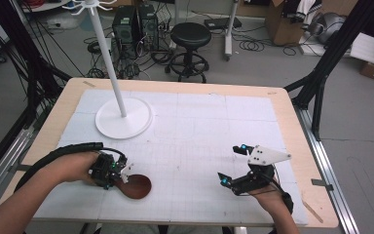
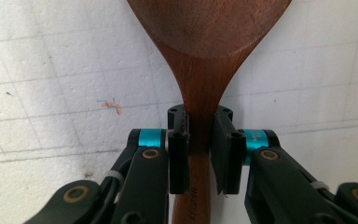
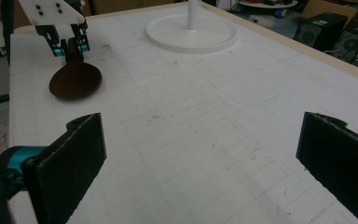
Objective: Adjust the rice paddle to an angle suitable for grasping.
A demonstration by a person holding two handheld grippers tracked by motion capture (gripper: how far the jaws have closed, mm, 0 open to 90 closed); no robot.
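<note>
High view: wooden spoon (image 1: 135, 185) lies flat on the white mat (image 1: 199, 122), on the near side of the white stand base (image 1: 123, 118) and a little to its right, bowl pointing right. Left gripper (image 1: 115, 171) sits over the handle end, just where the bowl narrows; a hand (image 1: 75, 168) wraps the gripper body. Right gripper (image 1: 233, 165) is well apart from the stand base, toward the near right of the mat, its jaws spread wide with nothing between them.

Left gripper view: the jaws stand on either side of the spoon's neck (image 2: 198, 93). The left jaw presses the wood; the right one is touching or a hair off, cannot tell which. Closed down to the handle's width, so it reads as a grip on the spoon. Bowl runs out past the top edge.

Right gripper view: both pads (image 3: 70, 158) far apart, bare mat between. Spoon (image 3: 75, 80) seen farther off, left of the stand base (image 3: 191, 33), with the other gripper on it.

Handling, as a judgement: solid hardwood, stiff, light, not fragile. The smooth finish may slip or pivot in a neck grip, since the bowl end is heavier. A hold on the straight handle just behind the neck looks best.
</note>
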